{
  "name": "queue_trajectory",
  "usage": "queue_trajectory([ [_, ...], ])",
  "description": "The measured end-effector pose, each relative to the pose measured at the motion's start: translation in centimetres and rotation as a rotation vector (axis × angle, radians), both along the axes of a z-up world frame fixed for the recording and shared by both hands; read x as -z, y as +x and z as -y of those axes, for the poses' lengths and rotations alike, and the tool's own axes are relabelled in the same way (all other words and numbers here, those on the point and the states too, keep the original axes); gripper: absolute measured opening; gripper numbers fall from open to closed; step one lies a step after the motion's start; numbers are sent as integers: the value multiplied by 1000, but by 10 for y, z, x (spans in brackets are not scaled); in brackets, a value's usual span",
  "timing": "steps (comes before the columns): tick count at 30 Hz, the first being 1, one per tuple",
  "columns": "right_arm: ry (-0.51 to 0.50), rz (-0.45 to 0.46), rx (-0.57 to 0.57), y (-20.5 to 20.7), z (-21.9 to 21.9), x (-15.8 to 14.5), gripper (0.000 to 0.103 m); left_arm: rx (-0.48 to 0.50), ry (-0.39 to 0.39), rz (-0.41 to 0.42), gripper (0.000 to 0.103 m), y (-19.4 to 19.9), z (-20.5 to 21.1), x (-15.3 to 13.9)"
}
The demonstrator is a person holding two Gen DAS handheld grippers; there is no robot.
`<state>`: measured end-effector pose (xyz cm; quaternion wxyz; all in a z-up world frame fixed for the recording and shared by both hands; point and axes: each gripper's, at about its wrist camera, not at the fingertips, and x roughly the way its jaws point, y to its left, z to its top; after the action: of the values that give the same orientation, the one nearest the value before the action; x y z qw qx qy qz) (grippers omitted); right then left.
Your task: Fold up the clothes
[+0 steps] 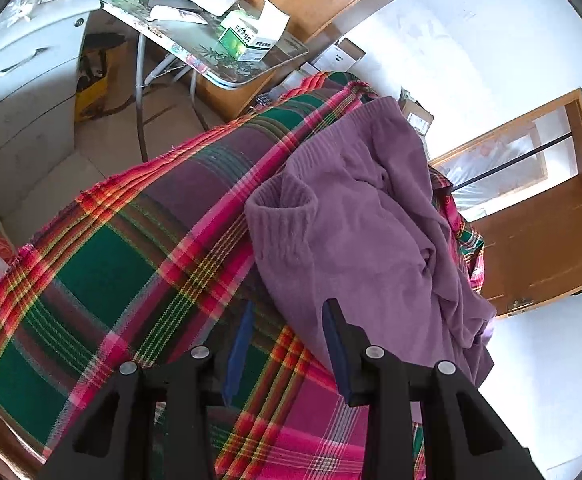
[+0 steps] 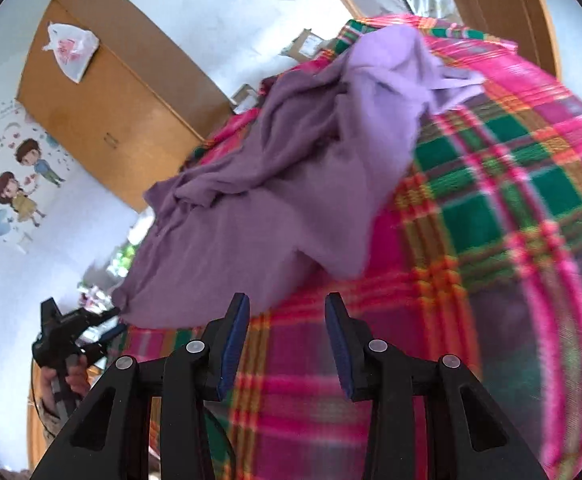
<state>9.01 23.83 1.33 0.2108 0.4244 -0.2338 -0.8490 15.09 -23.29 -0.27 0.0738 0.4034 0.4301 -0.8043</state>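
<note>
A purple knit sweater point(image 1: 363, 216) lies crumpled on a plaid blanket point(image 1: 123, 264) of pink, green and purple. In the left wrist view my left gripper point(image 1: 289, 320) is open, just above the blanket at the sweater's near edge, its right finger against the knit. Nothing is clamped between its fingers. In the right wrist view the sweater point(image 2: 259, 184) spreads ahead, and my right gripper point(image 2: 287, 304) is open just short of its near hem, over the blanket point(image 2: 491, 208). The left gripper point(image 2: 103, 322) shows there too, held by a hand point(image 2: 73, 380) beside the sweater's left corner.
A folding table point(image 1: 227, 76) with tissue boxes and a white cabinet point(image 1: 23, 76) stand beyond the blanket's far edge. A wooden wardrobe point(image 2: 119, 100) with a plastic bag on top, cardboard boxes point(image 1: 415, 114) and a wooden door point(image 1: 539, 248) line the walls.
</note>
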Motion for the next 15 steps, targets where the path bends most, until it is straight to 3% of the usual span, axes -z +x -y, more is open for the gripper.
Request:
queue_trajectory([
  [6, -33, 46, 30, -19, 13, 15, 41, 0, -31, 4, 37, -3, 1, -2],
  [15, -77, 49, 61, -29, 18, 20, 37, -32, 4, 2, 36, -6, 8, 3],
])
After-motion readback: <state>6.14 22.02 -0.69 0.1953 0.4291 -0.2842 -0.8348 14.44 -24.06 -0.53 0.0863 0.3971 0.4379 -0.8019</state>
